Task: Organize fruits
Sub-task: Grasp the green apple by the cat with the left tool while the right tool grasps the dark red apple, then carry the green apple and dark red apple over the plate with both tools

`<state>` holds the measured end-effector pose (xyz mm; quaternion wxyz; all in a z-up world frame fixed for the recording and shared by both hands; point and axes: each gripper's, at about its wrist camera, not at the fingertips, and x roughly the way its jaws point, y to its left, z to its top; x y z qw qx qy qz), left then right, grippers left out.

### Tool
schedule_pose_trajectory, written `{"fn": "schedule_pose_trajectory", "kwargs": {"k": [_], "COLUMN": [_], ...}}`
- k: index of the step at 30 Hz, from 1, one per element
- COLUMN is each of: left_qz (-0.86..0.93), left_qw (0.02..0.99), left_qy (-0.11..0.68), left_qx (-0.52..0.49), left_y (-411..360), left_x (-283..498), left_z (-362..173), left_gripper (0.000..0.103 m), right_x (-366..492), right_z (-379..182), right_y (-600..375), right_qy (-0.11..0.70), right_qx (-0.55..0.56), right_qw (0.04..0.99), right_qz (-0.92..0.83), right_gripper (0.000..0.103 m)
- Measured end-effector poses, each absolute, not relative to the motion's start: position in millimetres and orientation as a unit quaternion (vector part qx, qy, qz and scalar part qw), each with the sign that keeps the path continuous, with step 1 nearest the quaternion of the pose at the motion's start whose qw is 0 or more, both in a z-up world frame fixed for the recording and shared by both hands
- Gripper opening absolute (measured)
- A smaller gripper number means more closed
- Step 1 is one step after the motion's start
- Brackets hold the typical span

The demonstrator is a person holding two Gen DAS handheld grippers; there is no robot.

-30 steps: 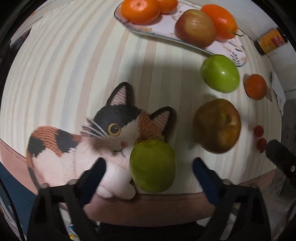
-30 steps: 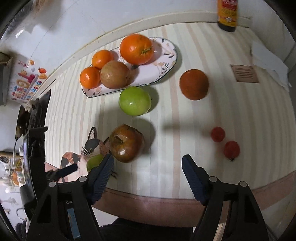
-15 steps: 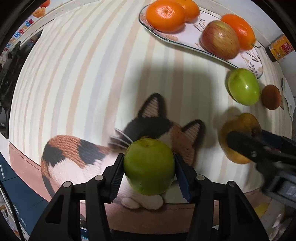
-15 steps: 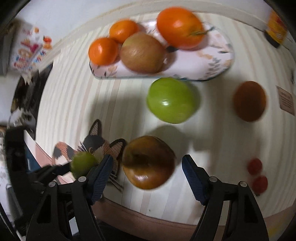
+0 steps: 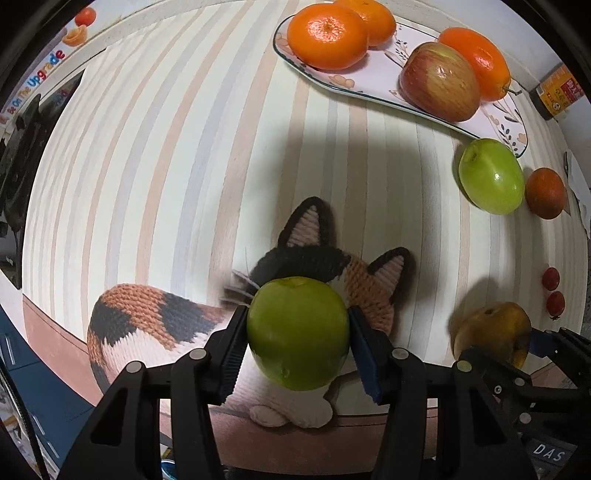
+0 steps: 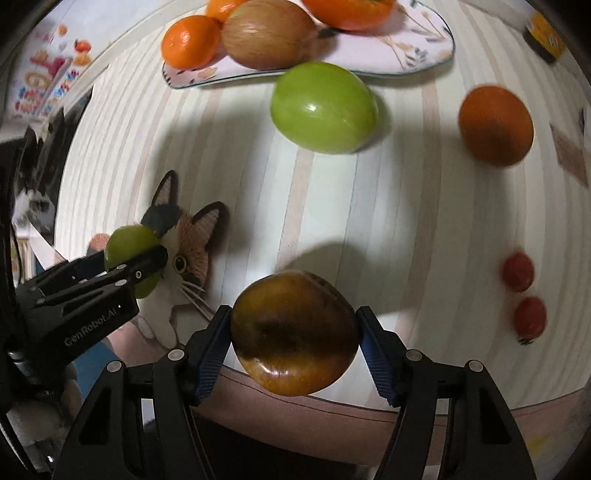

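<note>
My left gripper (image 5: 297, 347) is shut on a small green apple (image 5: 298, 334) above a knitted cat mat (image 5: 155, 325). My right gripper (image 6: 293, 343) is shut on a brown-yellow pear-like fruit (image 6: 295, 332) near the table's front edge; that fruit also shows in the left wrist view (image 5: 491, 332). A floral plate (image 5: 369, 92) at the back holds two mandarins (image 5: 327, 35), a red apple (image 5: 439, 81) and an orange fruit (image 5: 476, 61). A larger green apple (image 6: 325, 107) lies on the table in front of the plate.
A dark orange fruit (image 6: 495, 123) lies at the right. Two cherry tomatoes (image 6: 524, 291) lie near the front right. A bottle (image 5: 556, 92) stands at the back right by the wall. The striped tablecloth (image 5: 166, 147) stretches to the left.
My left gripper closed on the small green apple and lifted it off the cat mat. My right gripper moved in and closed on the brown-yellow fruit.
</note>
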<state>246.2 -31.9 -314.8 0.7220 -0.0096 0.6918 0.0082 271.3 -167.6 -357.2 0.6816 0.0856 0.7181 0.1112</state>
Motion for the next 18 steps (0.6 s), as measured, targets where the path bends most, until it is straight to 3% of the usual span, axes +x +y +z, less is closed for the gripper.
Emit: {"fn": "schedule_pose_trajectory", "kwargs": {"k": [10, 18], "left_qz": [0.001, -0.049], "left_qw": [0.723, 0.761], "left_qy": [0.691, 0.645], "left_qx": [0.005, -0.035], "left_y": [-47.3, -65.4], "left_x": [254.9, 307.2], "left_z": [-303.9, -224.4], "left_gripper": [0.050, 0.050], "right_x": [263.2, 289.5], "right_z": [-350.8, -299.8], "right_y": [-181.9, -216.7], "right_qy": [0.690, 0.639], "right_qx": [0.117, 0.174], "right_qw": [0.708, 0.745], "right_qz": [0.094, 0.079], "right_gripper": [0.069, 0.069]}}
